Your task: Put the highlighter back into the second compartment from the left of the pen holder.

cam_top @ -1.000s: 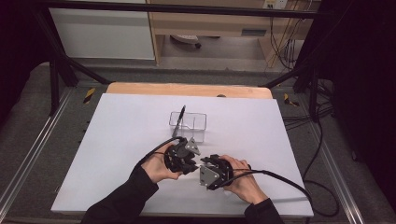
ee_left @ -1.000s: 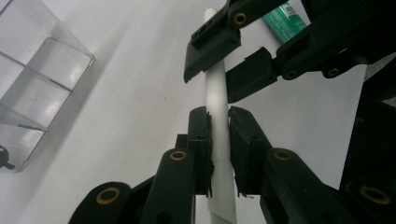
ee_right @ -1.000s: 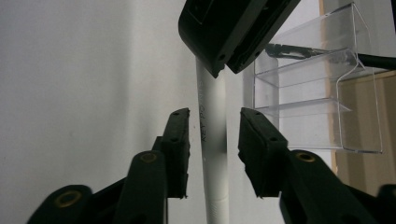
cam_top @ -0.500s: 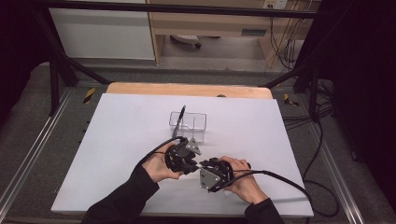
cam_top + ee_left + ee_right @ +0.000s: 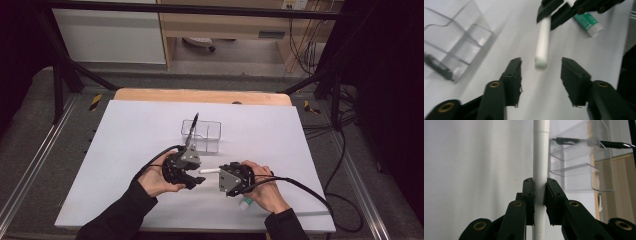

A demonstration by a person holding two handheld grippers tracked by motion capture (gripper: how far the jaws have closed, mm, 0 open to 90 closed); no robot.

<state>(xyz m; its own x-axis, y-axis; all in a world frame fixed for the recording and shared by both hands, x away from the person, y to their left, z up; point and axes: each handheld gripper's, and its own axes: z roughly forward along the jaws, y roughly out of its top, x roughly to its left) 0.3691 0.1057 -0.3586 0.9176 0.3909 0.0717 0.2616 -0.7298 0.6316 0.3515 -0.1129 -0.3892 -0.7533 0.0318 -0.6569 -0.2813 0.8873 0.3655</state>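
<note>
With the right hand-held gripper (image 5: 539, 202) pinching the white pen (image 5: 540, 170) level above the bench (image 5: 125, 150), the left hand-held gripper (image 5: 541, 75), its jaws having just opened around the free end without touching, should stay clear while the pen goes to the clear holder (image 5: 202, 134).

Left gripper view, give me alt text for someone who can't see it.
A white pen is held by the right gripper at the top, its free end between the left gripper's open jaws, untouched. A clear plastic organizer stands at left on the white table.
</note>
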